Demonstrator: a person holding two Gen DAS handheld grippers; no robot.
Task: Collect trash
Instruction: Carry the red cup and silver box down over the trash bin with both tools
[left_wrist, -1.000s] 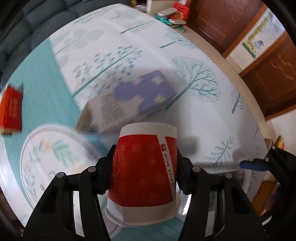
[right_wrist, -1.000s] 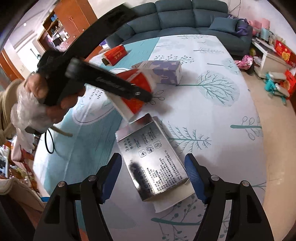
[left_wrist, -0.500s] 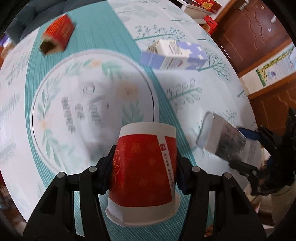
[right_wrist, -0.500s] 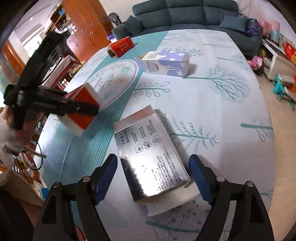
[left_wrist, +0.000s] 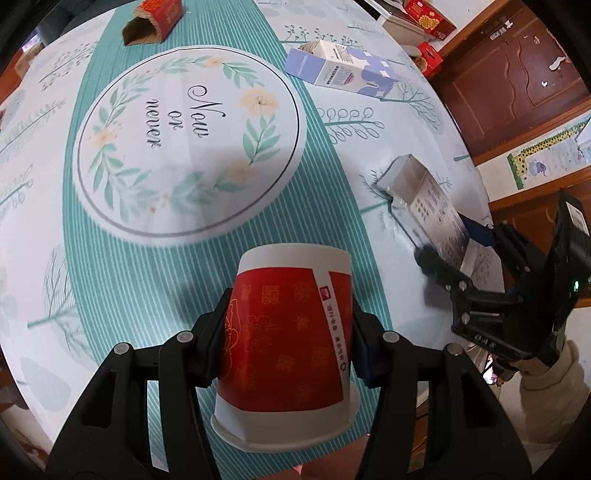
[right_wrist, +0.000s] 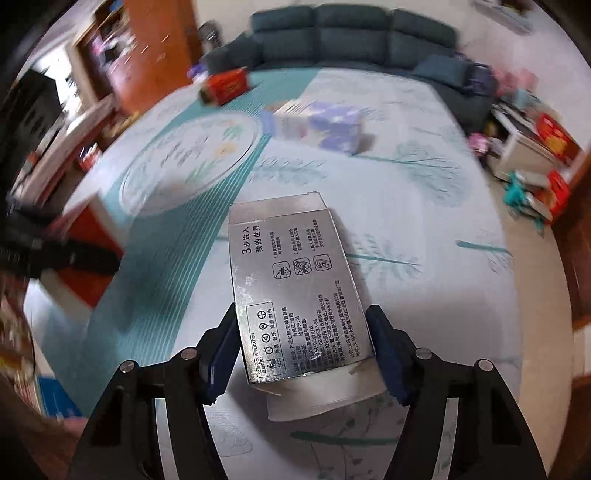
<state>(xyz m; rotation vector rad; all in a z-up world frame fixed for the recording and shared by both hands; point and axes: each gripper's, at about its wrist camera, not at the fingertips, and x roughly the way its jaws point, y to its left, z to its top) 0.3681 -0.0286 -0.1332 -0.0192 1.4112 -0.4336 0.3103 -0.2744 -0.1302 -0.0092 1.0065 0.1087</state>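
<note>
- The left tongs (left_wrist: 288, 332) pinch a red paper cup (left_wrist: 286, 347) by its sides, rim toward the camera, so it hangs clear of the floor mat (left_wrist: 332, 229); judged as a piece of trash already lifted.
- The right tongs (right_wrist: 301, 347) are closing with the silver box (right_wrist: 295, 288) between them, the pads (right_wrist: 221, 350) straddling its near end. Whether they press it yet I cannot tell.
- That box lies flat on the mat with a white flap (right_wrist: 325, 395) poking out under its near end, so gripping across the narrow width suits it best.
- Farther ahead of both tongs, a purple-and-white carton (left_wrist: 343, 70) and a red box (left_wrist: 155, 14) lie apart on the mat, probably next to collect.
</note>
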